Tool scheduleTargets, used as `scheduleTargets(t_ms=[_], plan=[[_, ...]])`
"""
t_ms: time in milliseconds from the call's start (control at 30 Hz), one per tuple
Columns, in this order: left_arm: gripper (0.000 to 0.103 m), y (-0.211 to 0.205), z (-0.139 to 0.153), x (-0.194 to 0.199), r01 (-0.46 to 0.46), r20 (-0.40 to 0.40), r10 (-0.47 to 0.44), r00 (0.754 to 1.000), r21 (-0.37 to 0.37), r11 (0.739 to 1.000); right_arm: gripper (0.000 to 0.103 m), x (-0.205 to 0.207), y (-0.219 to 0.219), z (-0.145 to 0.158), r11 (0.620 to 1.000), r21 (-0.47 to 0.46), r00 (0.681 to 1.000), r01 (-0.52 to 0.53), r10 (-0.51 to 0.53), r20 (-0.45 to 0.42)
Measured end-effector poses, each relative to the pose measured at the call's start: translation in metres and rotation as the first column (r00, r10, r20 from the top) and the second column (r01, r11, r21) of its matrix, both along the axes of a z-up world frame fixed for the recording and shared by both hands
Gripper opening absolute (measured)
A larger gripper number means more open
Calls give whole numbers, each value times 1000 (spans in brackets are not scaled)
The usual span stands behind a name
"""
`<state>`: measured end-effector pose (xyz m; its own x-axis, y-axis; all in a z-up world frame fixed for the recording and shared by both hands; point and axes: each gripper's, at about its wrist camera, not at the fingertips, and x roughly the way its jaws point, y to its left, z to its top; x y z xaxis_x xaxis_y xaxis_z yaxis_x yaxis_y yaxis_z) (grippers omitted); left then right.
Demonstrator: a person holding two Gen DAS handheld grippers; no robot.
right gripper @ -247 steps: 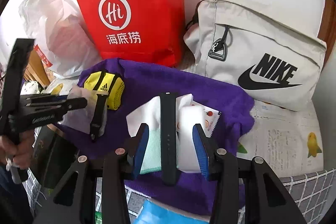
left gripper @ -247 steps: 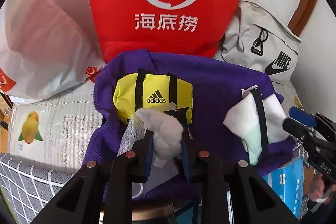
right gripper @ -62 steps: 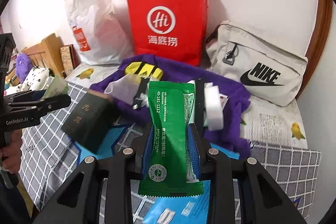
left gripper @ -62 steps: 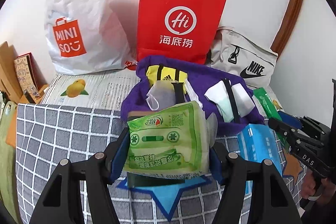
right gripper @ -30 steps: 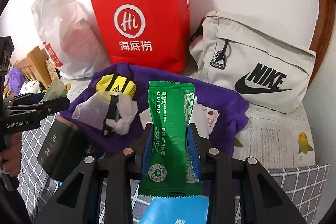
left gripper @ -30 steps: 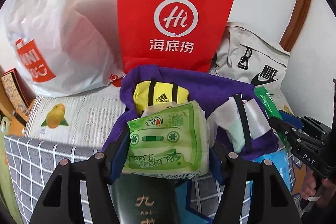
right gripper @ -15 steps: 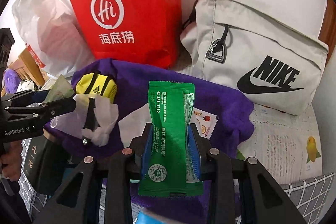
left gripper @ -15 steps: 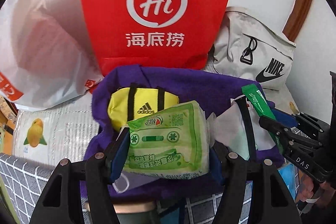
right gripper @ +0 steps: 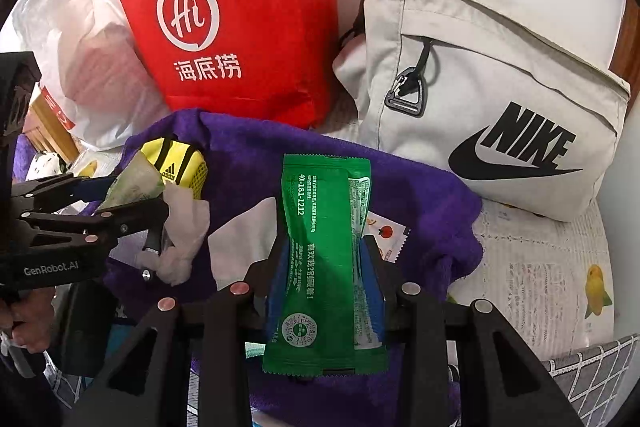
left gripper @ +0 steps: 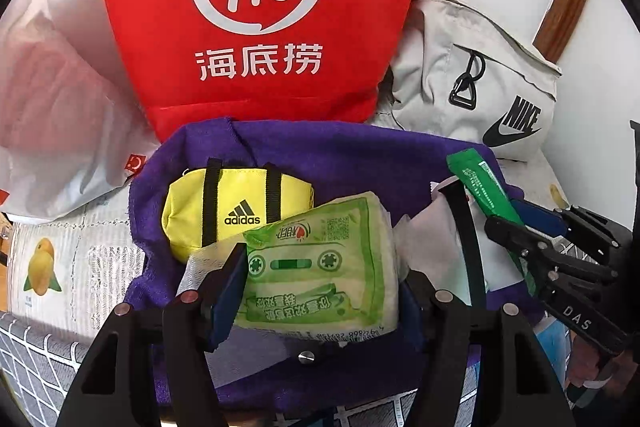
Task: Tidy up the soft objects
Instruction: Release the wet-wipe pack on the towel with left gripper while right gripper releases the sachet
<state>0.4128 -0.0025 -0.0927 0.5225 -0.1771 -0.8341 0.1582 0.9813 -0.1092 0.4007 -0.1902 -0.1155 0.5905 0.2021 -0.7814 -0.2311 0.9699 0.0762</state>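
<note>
Gripping a tissue pack [left gripper: 320,267], left gripper [left gripper: 320,291] jaws clamp it over the purple towel [left gripper: 360,155]. Right gripper [right gripper: 326,275] jaws pinch a green sachet [right gripper: 324,259] above the towel's right half, near the yellow pouch [left gripper: 236,203].

We read "Hi 海底捞" on the red paper bag [left gripper: 256,15] at twelve o'clock, "NIKE" on the grey bag [right gripper: 496,99] at two, and "adidas" on the yellow pouch [left gripper: 236,211]. The green sachet [right gripper: 324,259] carries "40-181-1212". The left gripper [right gripper: 160,203] says "GenRobot.AI"; the right gripper [left gripper: 516,219] says "DAS".
</note>
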Motion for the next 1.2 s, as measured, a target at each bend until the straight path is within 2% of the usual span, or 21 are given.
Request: scheduleTargets(t_ms=[467, 533, 600, 767, 900, 1200], plan=[[65, 1, -12, 6, 2, -57, -3, 998, -6, 1000, 47, 4, 11, -2, 999, -50, 1000, -14, 15, 11], [67, 2, -12, 7, -13, -68, 13, 998, -10, 1000, 52, 3, 12, -1, 999, -48, 1000, -25, 25, 8], [73, 3, -12, 8, -22, -76, 21, 997, -12, 1000, 55, -1, 16, 1, 997, -58, 999, -41, 42, 18], [82, 3, -3, 3, -46, -63, 48, 997, 28, 999, 74, -12, 23, 12, 996, -80, 996, -47, 53, 67], [82, 4, 8, -4, -46, -45, 47, 998, 16, 999, 78, -18, 24, 21, 996, -86, 996, -36, 42, 77], [84, 2, 44, -27, -65, 16, 64, 998, 52, 997, 79, -51, 24, 47, 996, -87, 993, -12, 22, 119]])
